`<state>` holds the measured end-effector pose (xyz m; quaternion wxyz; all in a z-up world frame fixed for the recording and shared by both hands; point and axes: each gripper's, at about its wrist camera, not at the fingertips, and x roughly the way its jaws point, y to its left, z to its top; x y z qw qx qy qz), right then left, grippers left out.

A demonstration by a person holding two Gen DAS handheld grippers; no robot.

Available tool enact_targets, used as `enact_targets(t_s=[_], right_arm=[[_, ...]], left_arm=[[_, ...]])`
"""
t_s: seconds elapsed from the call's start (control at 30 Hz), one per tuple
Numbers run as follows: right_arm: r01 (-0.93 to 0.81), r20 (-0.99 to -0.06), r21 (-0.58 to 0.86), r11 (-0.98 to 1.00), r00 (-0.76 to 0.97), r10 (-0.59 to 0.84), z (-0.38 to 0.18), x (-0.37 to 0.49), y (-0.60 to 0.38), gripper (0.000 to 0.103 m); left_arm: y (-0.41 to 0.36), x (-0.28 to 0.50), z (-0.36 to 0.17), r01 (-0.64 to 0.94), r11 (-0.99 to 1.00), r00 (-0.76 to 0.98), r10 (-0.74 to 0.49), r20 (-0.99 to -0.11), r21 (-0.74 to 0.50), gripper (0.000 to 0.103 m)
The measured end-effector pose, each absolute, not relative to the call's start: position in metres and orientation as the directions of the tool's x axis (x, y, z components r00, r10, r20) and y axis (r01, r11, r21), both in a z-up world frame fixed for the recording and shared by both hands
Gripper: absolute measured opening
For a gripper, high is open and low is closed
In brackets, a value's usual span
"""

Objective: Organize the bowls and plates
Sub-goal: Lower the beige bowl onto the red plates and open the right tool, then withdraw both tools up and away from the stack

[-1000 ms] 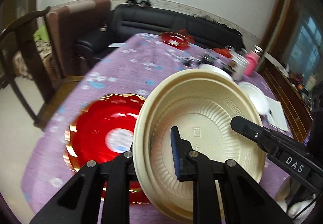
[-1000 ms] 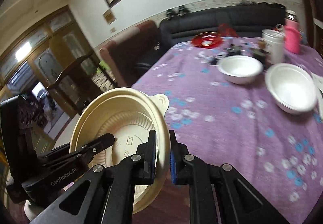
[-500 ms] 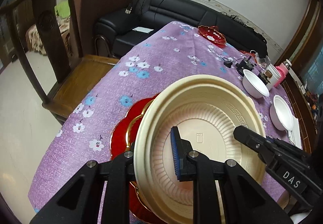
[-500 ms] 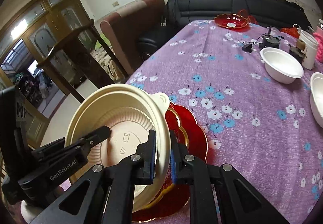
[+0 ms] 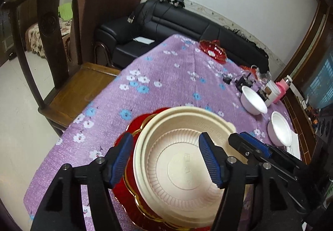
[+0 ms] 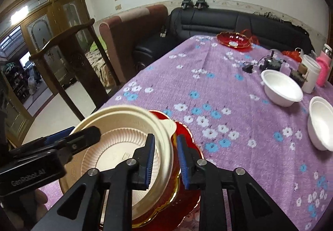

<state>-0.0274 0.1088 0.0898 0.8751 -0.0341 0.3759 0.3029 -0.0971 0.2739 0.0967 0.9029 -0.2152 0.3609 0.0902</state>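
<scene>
Lower centre of the left wrist view: cream plate resting on red plate, left gripper just opened wide, pads clear of the rim. Right wrist view, lower centre: right gripper just parting, rim between the pads, seemingly released. Risk: a snagged pad dragging the cream plate off-centre on withdrawal.

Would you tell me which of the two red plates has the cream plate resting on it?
The near red plate, beneath the cream plate between both grippers; the far red plate by the sofa carries nothing.
</scene>
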Motion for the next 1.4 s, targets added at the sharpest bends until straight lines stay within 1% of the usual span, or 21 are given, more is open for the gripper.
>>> enact_targets(t_s=[0.17, 0.27, 0.4, 0.47, 0.53, 0.6, 0.73, 0.83, 0.9, 0.93, 0.97, 1.0, 1.07, 1.17, 1.3, 1.4], right_arm=[[-0.521, -0.632, 0.198, 0.83, 0.58, 0.515, 0.105, -0.034, 0.084, 0.031], [-0.498, -0.607, 0.213, 0.84, 0.607, 0.513, 0.115, -0.041, 0.062, 0.032], [-0.469, -0.586, 0.202, 0.86, 0.646, 0.49, 0.129, -0.047, 0.032, 0.032], [-0.451, -0.572, 0.187, 0.873, 0.673, 0.47, 0.139, -0.05, 0.016, 0.032], [-0.427, -0.55, 0.169, 0.888, 0.707, 0.444, 0.156, -0.053, -0.005, 0.032], [-0.392, -0.515, 0.162, 0.905, 0.749, 0.417, 0.18, -0.057, -0.034, 0.032], [-0.333, -0.438, 0.166, 0.928, 0.818, 0.372, 0.236, -0.066, -0.086, 0.032], [-0.281, -0.367, 0.121, 0.952, 0.878, 0.306, 0.282, -0.076, -0.115, 0.041], [-0.245, -0.319, 0.087, 0.966, 0.911, 0.26, 0.306, -0.086, -0.13, 0.053], [-0.23, -0.301, 0.075, 0.97, 0.923, 0.242, 0.316, -0.089, -0.137, 0.058], [-0.219, -0.287, 0.069, 0.973, 0.93, 0.229, 0.323, -0.092, -0.142, 0.066], [-0.205, -0.272, 0.064, 0.977, 0.938, 0.215, 0.331, -0.095, -0.148, 0.071], [-0.195, -0.269, 0.057, 0.979, 0.941, 0.203, 0.333, -0.094, -0.156, 0.072], [-0.184, -0.315, 0.052, 0.982, 0.93, 0.191, 0.312, -0.081, -0.162, 0.074], [-0.142, -0.443, 0.067, 0.988, 0.883, 0.157, 0.257, -0.042, -0.172, 0.073], [-0.104, -0.522, 0.106, 0.989, 0.841, 0.145, 0.214, -0.015, -0.186, 0.073]], left_arm=[[0.267, -0.117, 0.118, -0.322, 0.895, 0.765, 0.053, -0.642, -0.309, 0.065], [0.252, -0.132, 0.137, -0.301, 0.91, 0.797, 0.075, -0.599, -0.286, 0.07], [0.215, -0.154, 0.169, -0.241, 0.946, 0.845, 0.095, -0.526, -0.216, 0.072], [0.197, -0.165, 0.183, -0.208, 0.961, 0.869, 0.096, -0.486, -0.182, 0.075], [0.178, -0.177, 0.2, -0.164, 0.974, 0.893, 0.078, -0.444, -0.157, 0.082], [0.157, -0.188, 0.218, -0.121, 0.983, 0.912, 0.055, -0.407, -0.138, 0.082], [0.122, -0.192, 0.248, -0.054, 0.995, 0.93, 0.018, -0.367, -0.087, 0.084], [0.095, -0.185, 0.273, -0.013, 0.999, 0.937, -0.003, -0.351, -0.045, 0.084], [0.078, -0.176, 0.288, -0.012, 1.0, 0.945, 0.008, -0.326, -0.01, 0.086], [0.068, -0.168, 0.295, -0.022, 1.0, 0.951, 0.025, -0.307, 0.015, 0.088], [0.061, -0.164, 0.298, -0.027, 0.999, 0.954, 0.034, -0.298, 0.026, 0.089], [0.053, -0.156, 0.301, -0.031, 0.999, 0.956, 0.04, -0.29, 0.036, 0.09], [0.043, -0.144, 0.296, -0.016, 1.0, 0.952, 0.024, -0.305, 0.027, 0.09], [0.03, -0.119, 0.27, 0.028, 0.999, 0.924, -0.038, -0.381, -0.033, 0.09], [0.01, -0.086, 0.21, 0.065, 0.992, 0.859, -0.109, -0.5, -0.104, 0.09], [-0.004, -0.065, 0.169, 0.072, 0.992, 0.82, -0.12, -0.56, -0.108, 0.09]])
